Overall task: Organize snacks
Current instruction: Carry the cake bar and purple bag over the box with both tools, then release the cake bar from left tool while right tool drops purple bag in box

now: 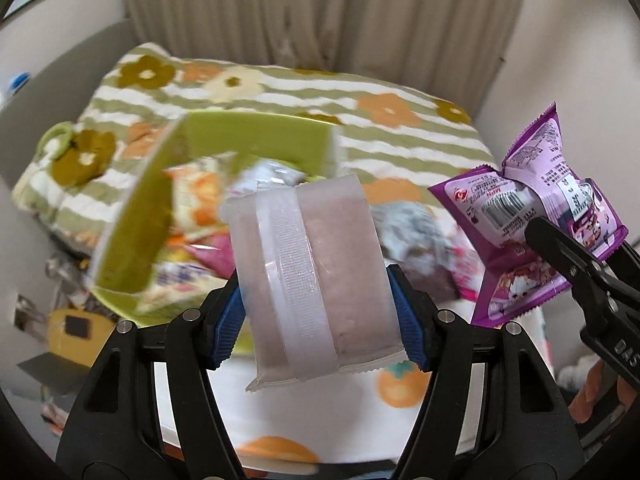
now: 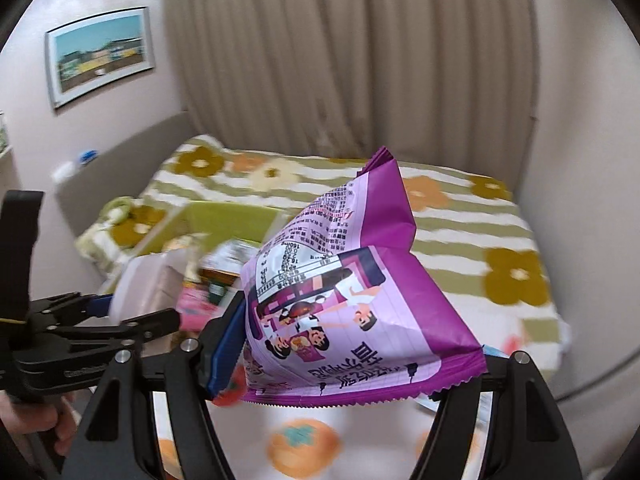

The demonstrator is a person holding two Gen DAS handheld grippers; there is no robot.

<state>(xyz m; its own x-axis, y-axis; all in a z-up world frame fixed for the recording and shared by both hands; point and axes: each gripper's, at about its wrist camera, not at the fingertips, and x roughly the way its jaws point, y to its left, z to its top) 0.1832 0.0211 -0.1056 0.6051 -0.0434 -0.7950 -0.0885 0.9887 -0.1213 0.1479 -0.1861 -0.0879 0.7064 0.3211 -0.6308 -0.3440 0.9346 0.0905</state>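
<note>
Left gripper (image 1: 320,304) clamping frosted packet (image 1: 316,276) (ridged seam), right gripper (image 2: 348,364) clenching glossy purple pouch (image 2: 352,304).

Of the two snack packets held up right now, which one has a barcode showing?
The purple packet in the right claw; the translucent packet in the left claw shows only a plain seam.
</note>
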